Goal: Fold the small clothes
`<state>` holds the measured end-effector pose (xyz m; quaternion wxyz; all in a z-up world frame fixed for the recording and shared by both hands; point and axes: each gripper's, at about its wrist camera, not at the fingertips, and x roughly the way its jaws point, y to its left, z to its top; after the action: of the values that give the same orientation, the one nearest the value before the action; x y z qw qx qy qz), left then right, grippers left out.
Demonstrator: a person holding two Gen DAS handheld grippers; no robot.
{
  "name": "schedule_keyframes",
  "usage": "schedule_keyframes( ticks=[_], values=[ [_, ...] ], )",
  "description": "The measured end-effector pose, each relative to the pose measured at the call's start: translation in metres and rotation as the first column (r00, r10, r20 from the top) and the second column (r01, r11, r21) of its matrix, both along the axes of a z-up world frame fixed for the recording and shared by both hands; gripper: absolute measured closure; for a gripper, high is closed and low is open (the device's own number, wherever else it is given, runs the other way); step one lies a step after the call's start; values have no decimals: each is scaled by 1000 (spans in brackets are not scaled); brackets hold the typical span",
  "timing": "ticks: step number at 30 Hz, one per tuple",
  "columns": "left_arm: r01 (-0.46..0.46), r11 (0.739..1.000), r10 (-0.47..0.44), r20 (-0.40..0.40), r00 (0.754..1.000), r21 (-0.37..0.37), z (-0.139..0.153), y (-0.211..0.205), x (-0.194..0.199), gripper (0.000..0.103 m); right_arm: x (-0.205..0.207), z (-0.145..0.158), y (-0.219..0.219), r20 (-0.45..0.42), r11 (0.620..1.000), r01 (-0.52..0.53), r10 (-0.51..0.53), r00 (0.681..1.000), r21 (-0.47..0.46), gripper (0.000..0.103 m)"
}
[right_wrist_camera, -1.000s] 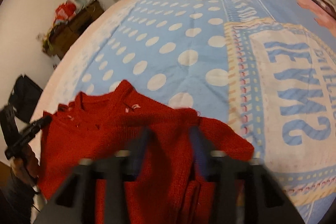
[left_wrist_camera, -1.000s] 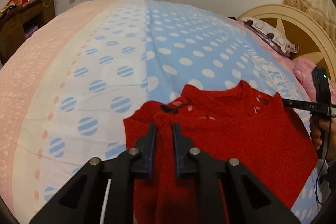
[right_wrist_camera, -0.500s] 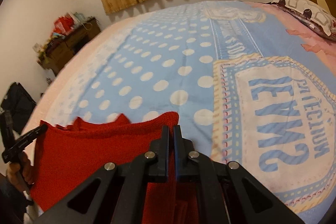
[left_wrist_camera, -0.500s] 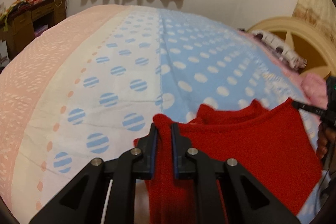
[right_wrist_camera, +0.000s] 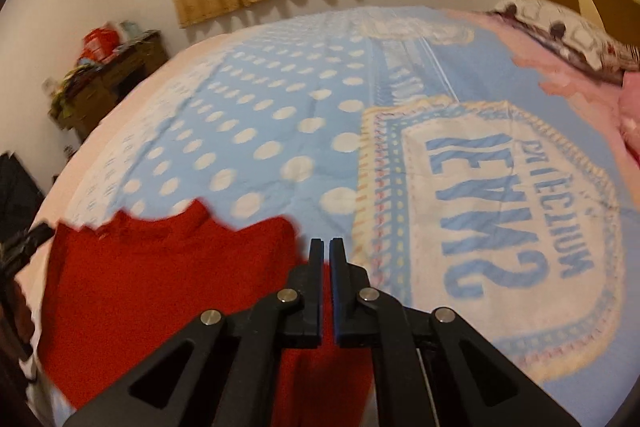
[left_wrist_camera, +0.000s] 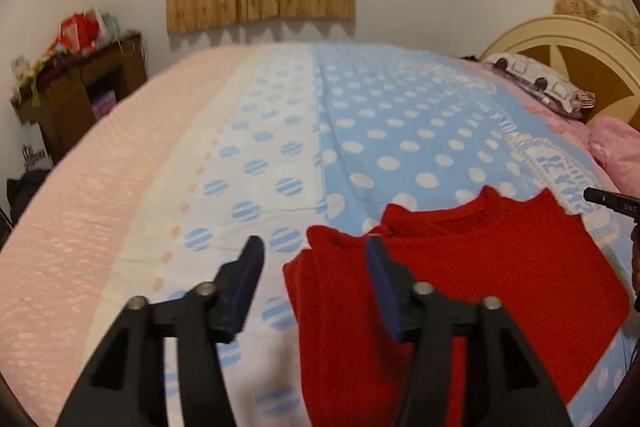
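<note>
A small red knitted sweater [left_wrist_camera: 480, 267] lies flat on the bed, neck hole toward the far side; it also shows in the right wrist view [right_wrist_camera: 160, 275]. My left gripper [left_wrist_camera: 314, 263] is open and empty, its jaws wide apart over the sweater's left shoulder edge. My right gripper [right_wrist_camera: 325, 259] has its jaws nearly together at the sweater's right edge, with red fabric showing just below the tips; I cannot see whether cloth is pinched. The right gripper's tip [left_wrist_camera: 612, 201] pokes into the left wrist view at the far right.
The bedspread [left_wrist_camera: 380, 131] is blue with white dots, a white dotted band and a pink side. A printed panel [right_wrist_camera: 500, 211] lies right of the sweater. Pillows [left_wrist_camera: 536, 83] and the headboard [left_wrist_camera: 568, 39] are at far right. A cluttered wooden desk [left_wrist_camera: 80, 83] stands at left.
My left gripper has opened and let go of the sweater's shoulder. The sweater, held up half a second ago, now lies lower and flatter on the bed. Both cameras tilted up.
</note>
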<state>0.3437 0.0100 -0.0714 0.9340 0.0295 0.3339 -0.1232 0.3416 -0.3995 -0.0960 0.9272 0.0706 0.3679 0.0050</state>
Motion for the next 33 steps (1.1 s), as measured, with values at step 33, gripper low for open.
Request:
schedule_keyframes(
  ticks=[33],
  values=[
    [-20,1000,23,-163,986,16,-63,-2,-80,21,-113,-36,84,-43,979,-190,188,981,-72,100]
  ],
)
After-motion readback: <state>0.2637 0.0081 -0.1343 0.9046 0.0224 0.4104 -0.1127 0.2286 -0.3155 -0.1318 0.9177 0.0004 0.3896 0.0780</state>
